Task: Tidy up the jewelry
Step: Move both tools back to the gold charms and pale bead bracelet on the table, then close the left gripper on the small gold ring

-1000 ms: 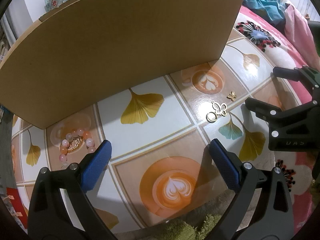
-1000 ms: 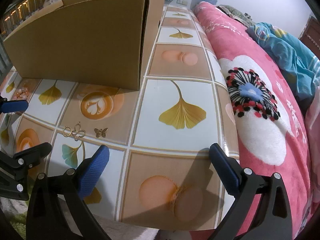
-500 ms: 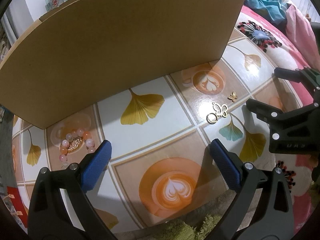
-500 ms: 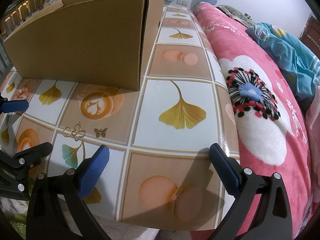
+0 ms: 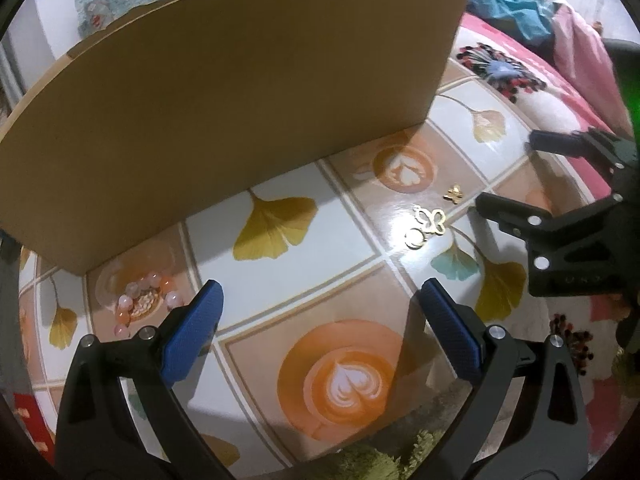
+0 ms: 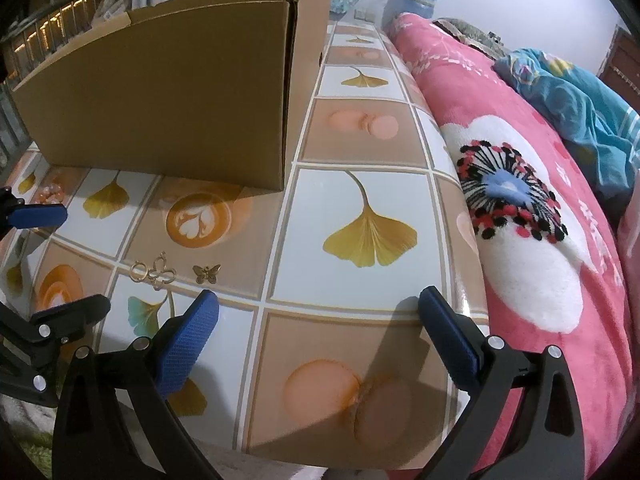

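Three pieces of jewelry are seen on the glossy patterned worktop (image 6: pixel 360 148), in front of the cardboard box (image 6: pixel 168 92). A gold openwork butterfly charm with a ring (image 6: pixel 154 272) lies flat just beside a small bronze butterfly charm (image 6: pixel 206 273); a bead bracelet (image 5: pixel 144 302) lies well apart, near the box's other corner.

The two charms are judged to be very light, thin and stiff, and likely to skate on the slick surface if pushed sideways. Little height is offered for a pinch, so a hold across the wings or through the ring is judged best, with one fingertip slid under an edge. The bracelet is judged light, loose and apt to roll or sag; a hold across one side of the loop is suggested.

The left tongs (image 5: pixel 320 320) are held wide open over the worktop, nothing between the blue pads (image 5: pixel 192 332), and no contact with any piece is seen. The right tongs (image 6: pixel 320 320) are likewise spread wide and empty, their left pad just short of the charms. No piece is yet gripped or placed in the box.
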A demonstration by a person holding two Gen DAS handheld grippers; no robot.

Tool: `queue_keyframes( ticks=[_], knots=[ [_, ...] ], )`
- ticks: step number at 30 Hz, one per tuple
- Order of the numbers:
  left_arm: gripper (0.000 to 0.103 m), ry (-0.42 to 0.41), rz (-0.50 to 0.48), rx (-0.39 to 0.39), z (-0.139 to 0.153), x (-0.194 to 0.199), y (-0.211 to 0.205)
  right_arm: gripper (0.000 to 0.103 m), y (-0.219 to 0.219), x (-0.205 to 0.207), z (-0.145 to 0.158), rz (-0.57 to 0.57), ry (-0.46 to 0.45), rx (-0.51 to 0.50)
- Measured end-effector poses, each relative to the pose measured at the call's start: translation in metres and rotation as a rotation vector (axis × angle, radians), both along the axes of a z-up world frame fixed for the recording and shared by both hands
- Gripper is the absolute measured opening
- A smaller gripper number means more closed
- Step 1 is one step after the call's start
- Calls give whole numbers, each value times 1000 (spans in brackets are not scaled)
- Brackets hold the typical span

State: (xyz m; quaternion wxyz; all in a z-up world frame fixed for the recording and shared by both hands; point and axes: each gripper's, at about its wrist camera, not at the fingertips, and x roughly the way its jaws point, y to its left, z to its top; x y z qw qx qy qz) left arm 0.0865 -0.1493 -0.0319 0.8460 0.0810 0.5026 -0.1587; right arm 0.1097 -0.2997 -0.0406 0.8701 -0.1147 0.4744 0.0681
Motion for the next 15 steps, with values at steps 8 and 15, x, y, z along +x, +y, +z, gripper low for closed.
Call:
queue_keyframes(
  ticks=[8,15],
  knots=[
    [75,-84,-141,-125,19,-9,-8,96,2,-9,7,33,-66,19],
    [42,-75,-213,-128,16,-7,-20,79,-27,-15,25,2,-83,300]
  ],
)
